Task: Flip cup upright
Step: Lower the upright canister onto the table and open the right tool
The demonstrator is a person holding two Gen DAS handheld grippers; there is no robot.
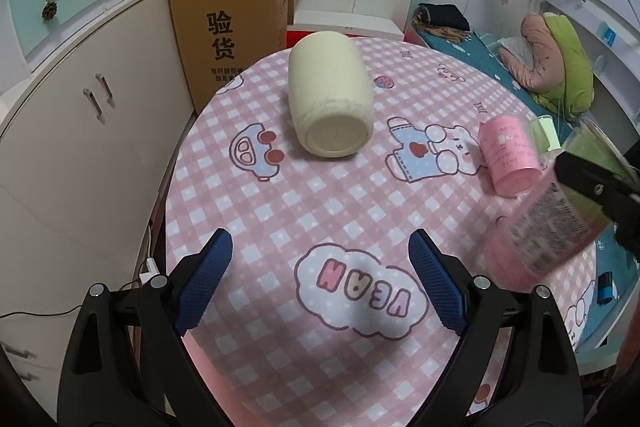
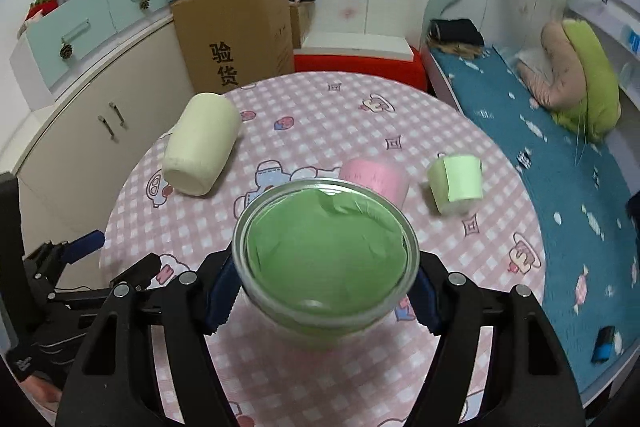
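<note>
The right gripper [image 2: 326, 301] has its fingers clamped on the green-lined glass cup [image 2: 326, 247], mouth toward the camera, seemingly mid-flip above the checked tablecloth [image 2: 320, 123]; behind it lie pink, small green and cream cups; the left gripper [image 1: 320, 283] waits spread apart

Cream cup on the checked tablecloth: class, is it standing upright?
No. The cream cup lies on its side on the tablecloth, base facing the camera.

held cup [image 1: 548, 227] motion-blurred, pink cup [image 2: 376, 179] half hidden
</note>
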